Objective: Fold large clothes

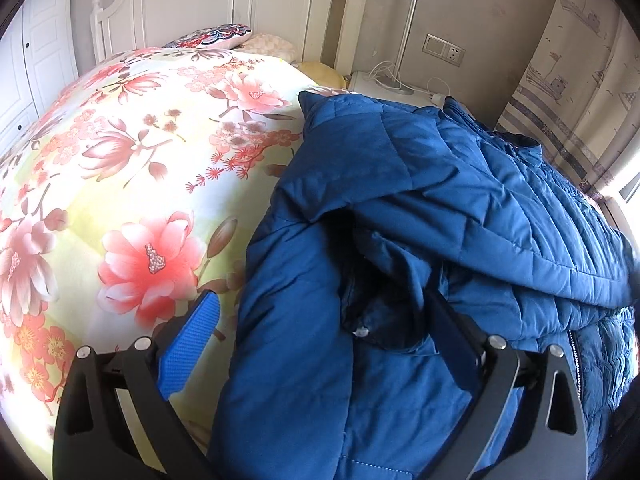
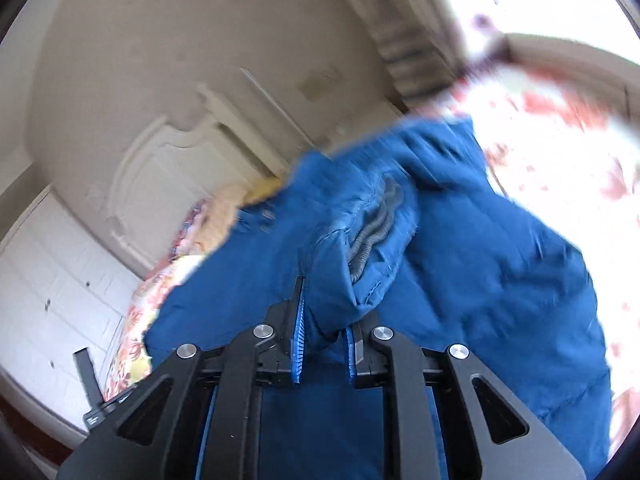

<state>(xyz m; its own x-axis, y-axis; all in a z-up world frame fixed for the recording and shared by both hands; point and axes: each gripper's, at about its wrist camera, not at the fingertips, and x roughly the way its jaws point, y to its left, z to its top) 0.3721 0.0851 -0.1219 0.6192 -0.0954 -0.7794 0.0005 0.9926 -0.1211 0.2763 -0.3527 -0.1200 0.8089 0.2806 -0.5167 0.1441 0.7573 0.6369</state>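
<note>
A big blue quilted jacket (image 1: 440,184) lies heaped on the right side of the flowered bedspread (image 1: 140,160). My left gripper (image 1: 320,296) is open wide over the jacket's near edge. Its blue left pad (image 1: 192,340) stands over the bedspread, and its dark right finger (image 1: 452,340) rests against the padded cloth. In the blurred right wrist view, my right gripper (image 2: 326,312) is shut on a bunched fold of the jacket (image 2: 480,260). A sleeve end with grey ribbing (image 2: 376,224) sits just beyond the pads. The bedspread (image 2: 560,160) shows at the right.
A white headboard (image 1: 240,0) and patterned pillows (image 1: 212,36) stand at the far end of the bed. A white nightstand (image 1: 384,84) with a lamp pole (image 1: 410,32) and cables is behind the jacket. A curtain (image 1: 580,80) hangs at right; white wardrobe doors (image 1: 32,60) at left.
</note>
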